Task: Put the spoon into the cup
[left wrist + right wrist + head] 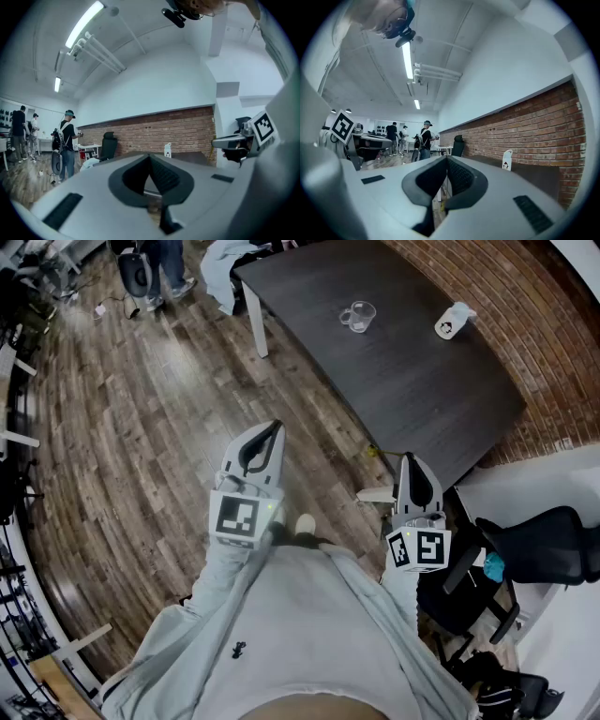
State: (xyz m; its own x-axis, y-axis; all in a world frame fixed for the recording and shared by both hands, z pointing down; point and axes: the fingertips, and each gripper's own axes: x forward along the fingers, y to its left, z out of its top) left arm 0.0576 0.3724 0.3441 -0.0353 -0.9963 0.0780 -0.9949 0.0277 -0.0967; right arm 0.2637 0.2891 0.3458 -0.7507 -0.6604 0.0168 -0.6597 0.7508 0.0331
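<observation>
I hold both tongs level in front of my chest, over the brown wood-plank floor, short of the table. My left tongs are closed: in the left gripper view the two dark ribbed pads meet at the tip, with nothing between them. My right tongs are closed too; the right gripper view shows their pads pressed together and empty. The two pairs sit side by side, well apart from each other, and each one's marker cube faces up toward me.

The small clear glass cup with a handle stands on the dark rectangular wooden table, well ahead of both tongs and roughly between their lines. I cannot make out the spoon in any view. A small white carton with a black mark stands on the same table, right of the cup and apart from it, ahead of my right tongs and slightly to their right. It also shows beyond the closed tips in the left gripper view and in the right gripper view.

A red brick wall runs behind the table. A black office chair stands to the right of my right tongs.
</observation>
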